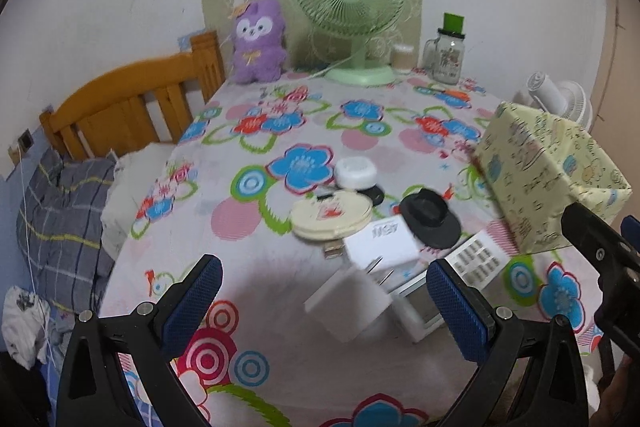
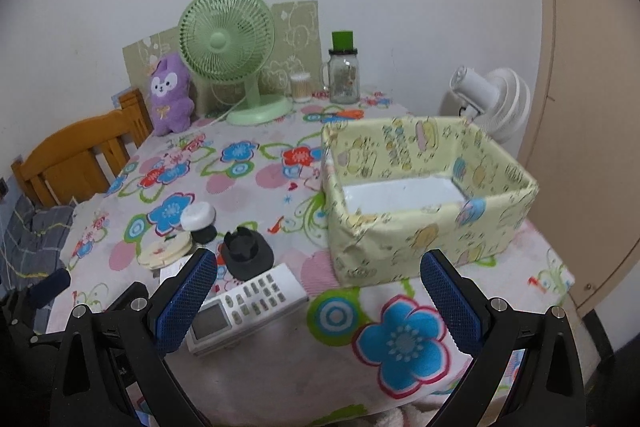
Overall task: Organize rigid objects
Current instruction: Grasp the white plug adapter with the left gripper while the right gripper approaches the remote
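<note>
On the flowered tablecloth lie a white remote control [image 2: 248,305], a black holder with a round base [image 2: 246,251], a cream round disc [image 2: 165,250], a white round case [image 2: 197,215] and a white charger block [image 1: 380,247]. A pale yellow open box [image 2: 424,195] with a white floor stands to their right and is empty. My right gripper [image 2: 318,303] is open, low over the table's near edge, between the remote and the box. My left gripper [image 1: 324,303] is open and empty, just in front of the charger block [image 1: 348,301] and remote [image 1: 472,263].
At the table's back stand a green fan [image 2: 236,67], a purple plush toy [image 2: 168,95], a glass jar with a green lid [image 2: 344,75] and a small cotton-swab tub [image 2: 300,87]. A white fan [image 2: 496,103] is behind the box. A wooden bed frame [image 1: 128,111] is left.
</note>
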A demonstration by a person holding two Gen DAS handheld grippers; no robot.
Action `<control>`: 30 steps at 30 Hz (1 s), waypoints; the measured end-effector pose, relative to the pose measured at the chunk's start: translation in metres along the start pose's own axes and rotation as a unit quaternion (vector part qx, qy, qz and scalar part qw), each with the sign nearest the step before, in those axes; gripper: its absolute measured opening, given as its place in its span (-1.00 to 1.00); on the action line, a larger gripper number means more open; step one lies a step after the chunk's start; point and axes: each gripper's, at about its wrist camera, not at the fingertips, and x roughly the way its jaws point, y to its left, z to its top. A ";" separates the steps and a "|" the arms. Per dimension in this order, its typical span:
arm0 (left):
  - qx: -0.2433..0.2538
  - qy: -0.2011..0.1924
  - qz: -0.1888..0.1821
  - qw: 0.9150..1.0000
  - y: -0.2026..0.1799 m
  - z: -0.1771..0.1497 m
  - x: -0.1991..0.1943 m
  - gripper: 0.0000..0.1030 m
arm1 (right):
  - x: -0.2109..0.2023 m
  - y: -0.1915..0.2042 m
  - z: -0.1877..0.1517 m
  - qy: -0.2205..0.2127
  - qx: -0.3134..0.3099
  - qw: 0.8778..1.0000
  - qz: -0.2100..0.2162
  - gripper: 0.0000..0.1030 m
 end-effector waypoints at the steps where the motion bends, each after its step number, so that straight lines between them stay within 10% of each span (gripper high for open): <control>1: -0.002 0.004 -0.002 1.000 0.002 -0.002 0.003 0.99 | 0.002 0.001 -0.001 0.001 0.000 1.000 0.000 0.99; 23: 0.000 0.033 -0.012 0.999 0.010 -0.033 0.046 0.98 | 0.041 0.042 -0.034 0.050 -0.043 0.998 -0.006 0.99; 30: 0.006 0.041 -0.031 0.999 0.007 -0.035 0.052 0.41 | 0.056 0.048 -0.037 0.071 -0.047 0.996 -0.007 0.99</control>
